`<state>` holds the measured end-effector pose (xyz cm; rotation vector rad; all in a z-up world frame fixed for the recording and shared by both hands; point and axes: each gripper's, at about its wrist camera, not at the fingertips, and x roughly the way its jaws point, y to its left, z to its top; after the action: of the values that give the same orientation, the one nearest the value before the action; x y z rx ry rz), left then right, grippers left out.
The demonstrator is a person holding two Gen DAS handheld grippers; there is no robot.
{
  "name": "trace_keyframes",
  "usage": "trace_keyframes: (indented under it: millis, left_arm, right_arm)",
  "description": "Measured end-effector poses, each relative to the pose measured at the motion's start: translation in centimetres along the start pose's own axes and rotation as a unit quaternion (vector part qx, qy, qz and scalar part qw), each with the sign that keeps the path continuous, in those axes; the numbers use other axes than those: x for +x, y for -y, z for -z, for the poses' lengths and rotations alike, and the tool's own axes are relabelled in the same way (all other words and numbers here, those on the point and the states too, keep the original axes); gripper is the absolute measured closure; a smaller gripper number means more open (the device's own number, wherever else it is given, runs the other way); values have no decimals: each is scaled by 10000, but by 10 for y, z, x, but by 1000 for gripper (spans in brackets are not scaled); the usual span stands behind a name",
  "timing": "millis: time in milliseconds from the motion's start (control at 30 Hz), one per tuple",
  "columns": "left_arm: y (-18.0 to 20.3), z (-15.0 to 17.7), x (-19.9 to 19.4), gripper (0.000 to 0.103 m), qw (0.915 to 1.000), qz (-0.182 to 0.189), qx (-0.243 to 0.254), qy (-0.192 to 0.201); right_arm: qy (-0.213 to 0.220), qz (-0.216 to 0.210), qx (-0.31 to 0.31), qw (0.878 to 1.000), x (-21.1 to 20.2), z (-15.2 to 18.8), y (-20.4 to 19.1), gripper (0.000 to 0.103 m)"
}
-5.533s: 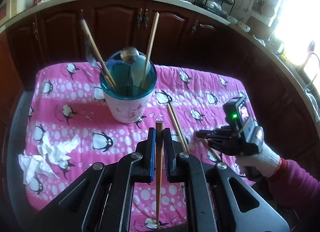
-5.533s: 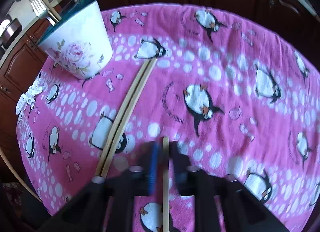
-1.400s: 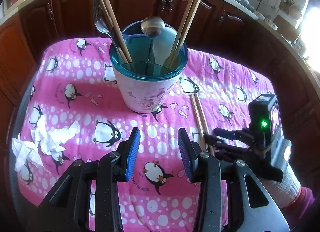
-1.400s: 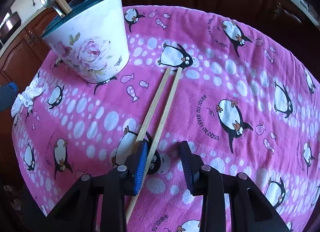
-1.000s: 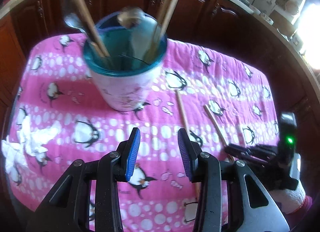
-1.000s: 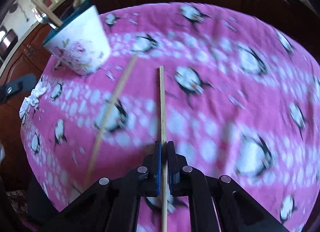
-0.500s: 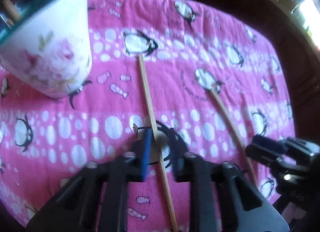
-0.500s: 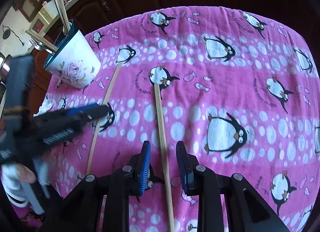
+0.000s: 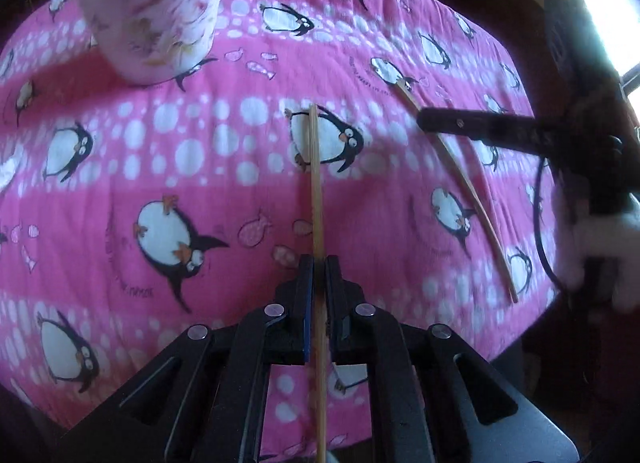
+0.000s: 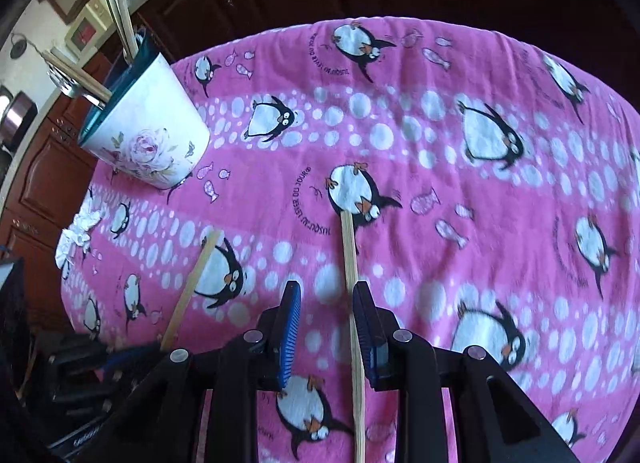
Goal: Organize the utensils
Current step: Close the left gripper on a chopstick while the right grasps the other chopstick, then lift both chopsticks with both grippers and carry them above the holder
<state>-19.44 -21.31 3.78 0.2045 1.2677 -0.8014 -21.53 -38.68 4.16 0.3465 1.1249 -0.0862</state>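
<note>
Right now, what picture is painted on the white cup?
Pink roses with green leaves on the white cup, which has a teal rim. The right wrist view shows it best.

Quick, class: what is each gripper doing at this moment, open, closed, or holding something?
Left gripper: closed on a chopstick.
Right gripper: open, a second chopstick lying loose between its jaws.

The left claw (image 9: pixel 319 263) has dropped from beside the utensil cup (image 9: pixel 152 11) and clamped one chopstick (image 9: pixel 316 183). The right claw (image 10: pixel 326 303) has just let its chopstick (image 10: pixel 352 275) go, jaws now parted around it.
</note>
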Motion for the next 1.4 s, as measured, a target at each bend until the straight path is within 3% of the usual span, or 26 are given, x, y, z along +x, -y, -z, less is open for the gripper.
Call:
trace_keyframes:
  millis: [167, 467, 567, 633, 700, 767, 1000, 1400]
  left_arm:
    - [-1, -24, -6, 78, 9995, -124, 118, 249]
    - [19, -67, 22, 75, 9964, -469, 669, 218]
    - [24, -74, 36, 75, 9954, -539, 785, 67]
    - [24, -77, 42, 78, 9952, -557, 809, 1]
    - [25, -78, 43, 96, 9941, -658, 864, 76]
    - [20, -81, 41, 97, 9958, -531, 743, 72]
    - [-1, -81, -19, 99, 9965, -310, 404, 656]
    - [-9, -61, -133, 99, 9848, -75, 311, 1705]
  right_arm:
    - [-72, 89, -101, 9999, 7, -11, 1, 78]
    - [-259, 148, -484, 9984, 21, -25, -4, 78]
    - [-299, 175, -569, 9978, 29, -26, -3, 84]
    - [-238, 147, -581, 9979, 31, -28, -2, 90]
    - [-204, 93, -579, 9981, 32, -30, -1, 95]
    - [-140, -32, -512, 9986, 29, -32, 2, 96]
    - [518, -391, -510, 9966, -32, -31, 0, 96]
    - [1294, -677, -941, 9848, -124, -11, -43, 96]
